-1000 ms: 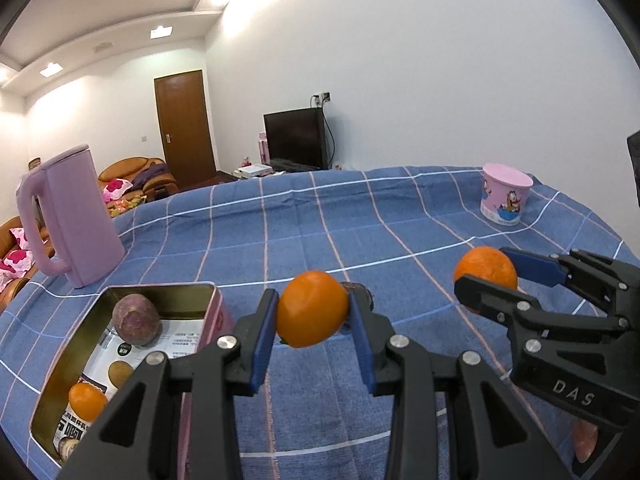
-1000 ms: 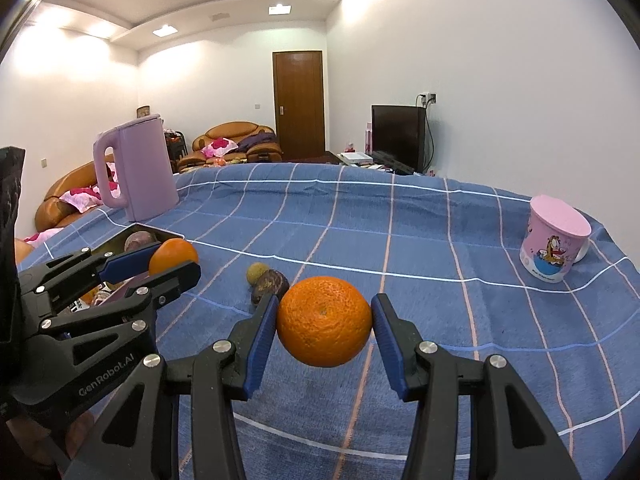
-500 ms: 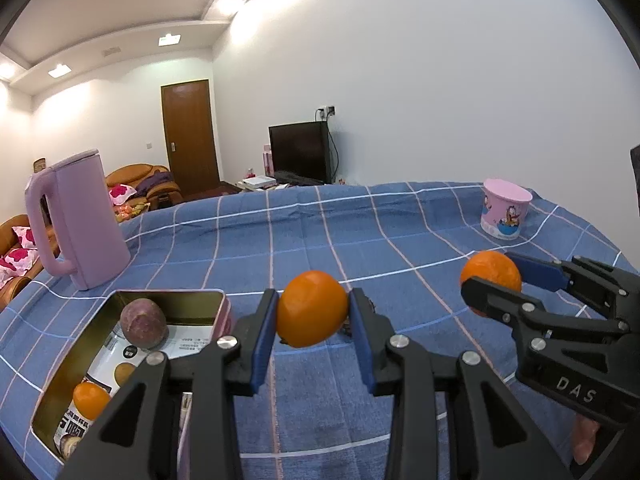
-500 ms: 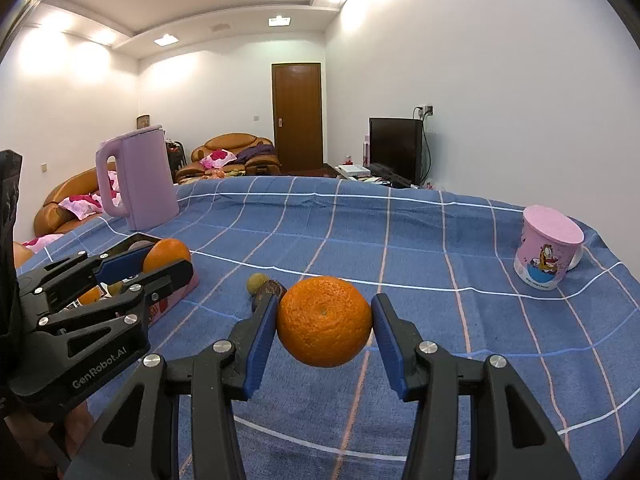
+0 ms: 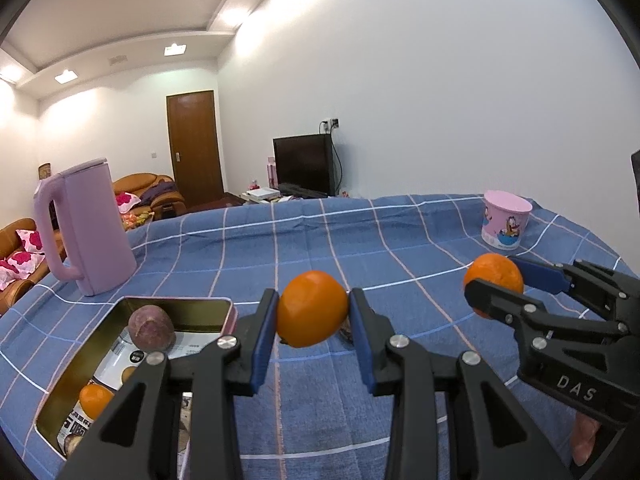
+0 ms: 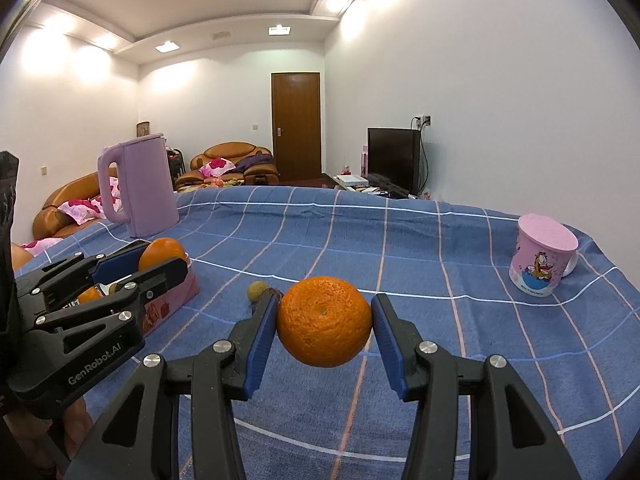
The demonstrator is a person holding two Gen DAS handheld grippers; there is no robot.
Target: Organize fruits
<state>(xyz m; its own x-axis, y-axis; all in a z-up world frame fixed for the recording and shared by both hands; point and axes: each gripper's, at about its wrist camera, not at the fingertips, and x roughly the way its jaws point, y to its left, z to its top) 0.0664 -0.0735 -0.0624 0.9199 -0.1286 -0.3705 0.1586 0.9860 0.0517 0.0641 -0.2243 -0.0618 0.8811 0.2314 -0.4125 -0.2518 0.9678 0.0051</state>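
The blue checked cloth (image 6: pixel 320 240) over the table looks soft and matt; the open rectangular tin box (image 5: pixel 180 304) has a dull gold metal lining; the round orange (image 6: pixel 325 321) held in the right gripper (image 6: pixel 325 322) has pitted, faintly glossy skin; the lilac plastic kettle (image 5: pixel 94 226) is smooth and satin; the black plastic gripper arms carry shiny metal screws and blue matt pads (image 6: pixel 262 334).

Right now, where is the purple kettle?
The purple kettle stands upright on the blue checked tablecloth, far left in both views, just behind the open tin box that holds fruit.
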